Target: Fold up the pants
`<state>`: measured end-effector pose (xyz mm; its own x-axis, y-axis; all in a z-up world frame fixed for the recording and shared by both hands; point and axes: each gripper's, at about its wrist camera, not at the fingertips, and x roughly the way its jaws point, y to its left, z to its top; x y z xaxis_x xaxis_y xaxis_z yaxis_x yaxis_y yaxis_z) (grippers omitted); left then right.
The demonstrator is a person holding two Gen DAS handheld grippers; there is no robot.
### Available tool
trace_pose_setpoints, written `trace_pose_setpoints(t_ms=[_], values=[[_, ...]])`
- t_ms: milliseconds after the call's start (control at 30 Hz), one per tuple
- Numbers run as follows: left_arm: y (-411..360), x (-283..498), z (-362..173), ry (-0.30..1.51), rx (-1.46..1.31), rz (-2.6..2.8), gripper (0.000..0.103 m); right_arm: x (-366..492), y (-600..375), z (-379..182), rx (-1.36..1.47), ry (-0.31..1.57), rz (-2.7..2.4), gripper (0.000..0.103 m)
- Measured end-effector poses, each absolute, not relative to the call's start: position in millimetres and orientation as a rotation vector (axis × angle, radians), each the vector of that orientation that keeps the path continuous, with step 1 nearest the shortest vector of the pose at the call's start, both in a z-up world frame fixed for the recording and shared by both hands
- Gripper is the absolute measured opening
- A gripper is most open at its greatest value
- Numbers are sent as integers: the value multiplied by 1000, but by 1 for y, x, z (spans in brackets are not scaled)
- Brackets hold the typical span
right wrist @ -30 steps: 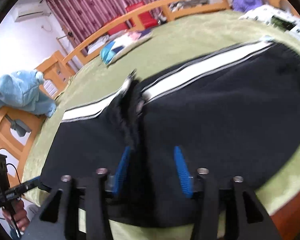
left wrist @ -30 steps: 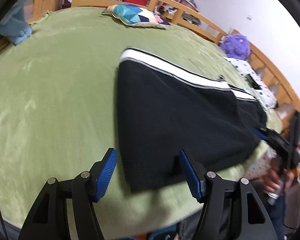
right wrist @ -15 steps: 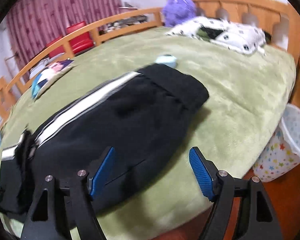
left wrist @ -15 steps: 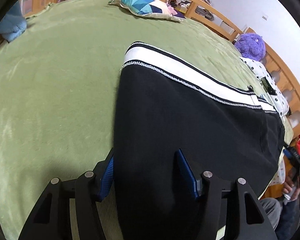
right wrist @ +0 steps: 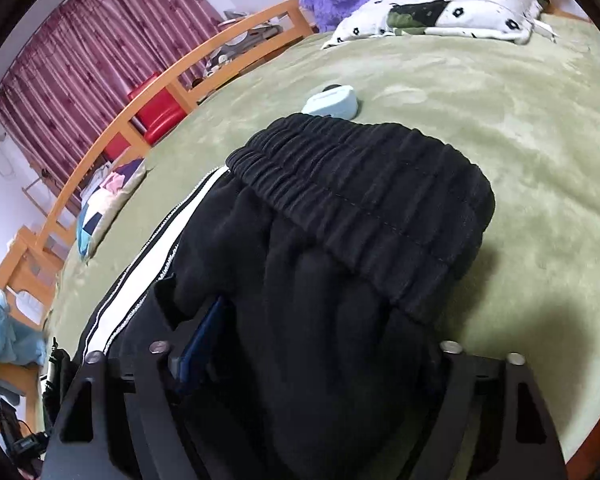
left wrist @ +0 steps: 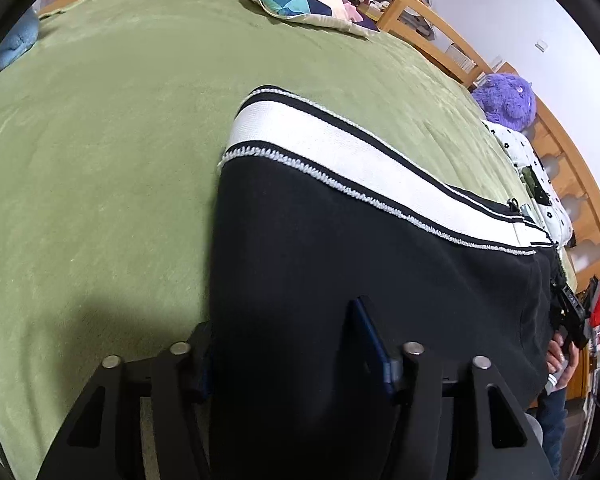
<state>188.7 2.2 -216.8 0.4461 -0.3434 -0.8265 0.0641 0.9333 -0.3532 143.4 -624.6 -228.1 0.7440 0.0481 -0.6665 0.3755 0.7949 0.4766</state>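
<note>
My left gripper [left wrist: 292,344] has just been closing, its jaws partly open with the near hem edge of the black fleece pants with a white side stripe [left wrist: 340,248] between them; I cannot tell whether the pads bite yet. My right gripper [right wrist: 312,356], also just closing, straddles bunched cloth below the elastic waistband [right wrist: 364,196]. The pants lie lengthwise along the near edge of the green plush bedspread [left wrist: 100,140], probably for folding end to end. Farther off sits a patchwork pillow [left wrist: 296,0].
</note>
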Motion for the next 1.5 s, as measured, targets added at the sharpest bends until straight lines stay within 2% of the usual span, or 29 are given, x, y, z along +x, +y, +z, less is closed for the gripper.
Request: trace_pose_setpoints(t_ms=[33, 67, 100, 167, 533, 800, 967, 1133, 1267, 1333, 1400, 1500], values=[[0, 188, -215, 1074, -278, -262, 35, 142, -628, -229, 676, 716, -174, 40], [-2, 186, -210, 1060, -252, -261, 19, 139, -629, -227, 716, 711, -141, 26], [-4, 184, -204, 1043, -235, -262, 10, 136, -626, -222, 726, 698, -139, 24], [-3, 181, -192, 1013, -239, -255, 9, 130, -613, -201, 663, 668, -165, 21], [25, 165, -116, 873, -226, -296, 9, 130, -517, -83, 499, 564, -203, 20], [115, 152, -84, 813, -234, -184, 9, 142, -423, -43, 456, 536, -53, 20], [173, 146, -83, 817, -225, -86, 9, 155, -372, -59, 485, 553, 57, 20], [205, 151, -123, 885, -280, -53, 10, 173, -356, -116, 433, 699, 1, 21], [205, 159, -166, 954, -227, 74, 26, 185, -373, -174, 364, 900, -130, 31], [207, 158, -178, 965, -226, 83, 27, 182, -381, -195, 375, 984, -119, 34], [208, 155, -181, 960, -221, 85, 32, 171, -381, -196, 334, 994, -127, 44], [209, 147, -178, 960, -220, 86, 33, 154, -370, -184, 239, 995, -153, 46]])
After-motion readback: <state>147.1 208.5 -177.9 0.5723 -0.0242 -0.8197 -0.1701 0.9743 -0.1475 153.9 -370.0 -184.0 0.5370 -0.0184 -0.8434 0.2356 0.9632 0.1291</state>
